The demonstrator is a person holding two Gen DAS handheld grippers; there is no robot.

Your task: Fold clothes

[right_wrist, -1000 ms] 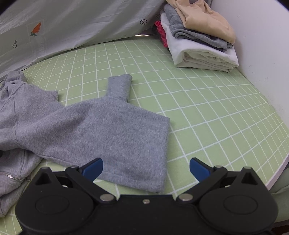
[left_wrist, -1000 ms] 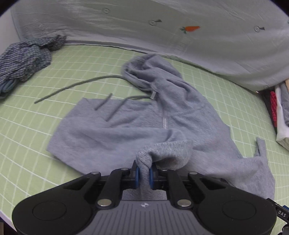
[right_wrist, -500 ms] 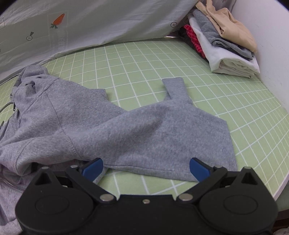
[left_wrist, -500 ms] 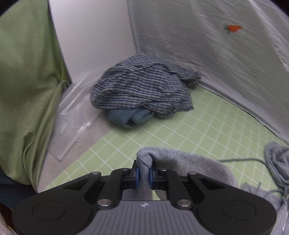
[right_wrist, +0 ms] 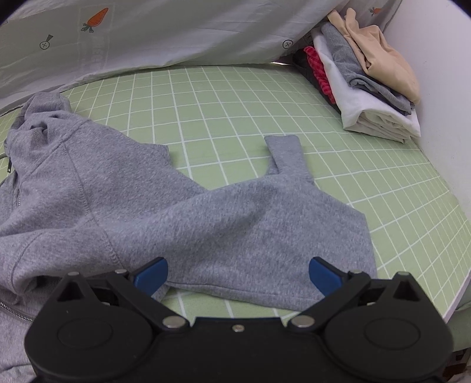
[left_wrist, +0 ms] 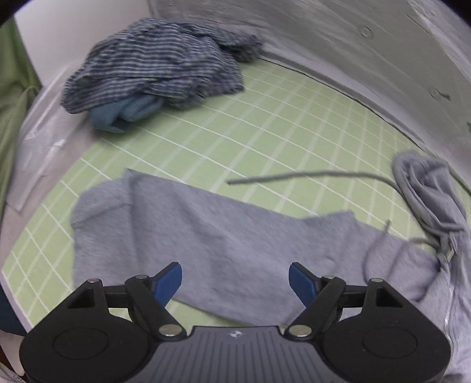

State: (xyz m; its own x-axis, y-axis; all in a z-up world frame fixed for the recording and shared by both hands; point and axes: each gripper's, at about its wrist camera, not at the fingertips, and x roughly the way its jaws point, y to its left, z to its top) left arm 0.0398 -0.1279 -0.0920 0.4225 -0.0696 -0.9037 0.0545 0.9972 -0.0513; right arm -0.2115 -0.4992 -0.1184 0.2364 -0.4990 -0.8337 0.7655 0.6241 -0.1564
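Above hoodie [left_wrist: 223,241], both tongs [left_wrist: 235,280] spread.

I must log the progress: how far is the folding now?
Done: a folded stack sits by the wall. In hand: nothing; left gripper and right gripper are open over the grey hoodie, spread unfolded. Left: fold it, then the striped heap.

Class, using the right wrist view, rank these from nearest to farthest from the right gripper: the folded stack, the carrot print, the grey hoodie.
1. Grey hoodie: directly under the open right gripper.
2. Folded stack: far right, against the wall.
3. Carrot print: upper left, on the pale sheet behind.
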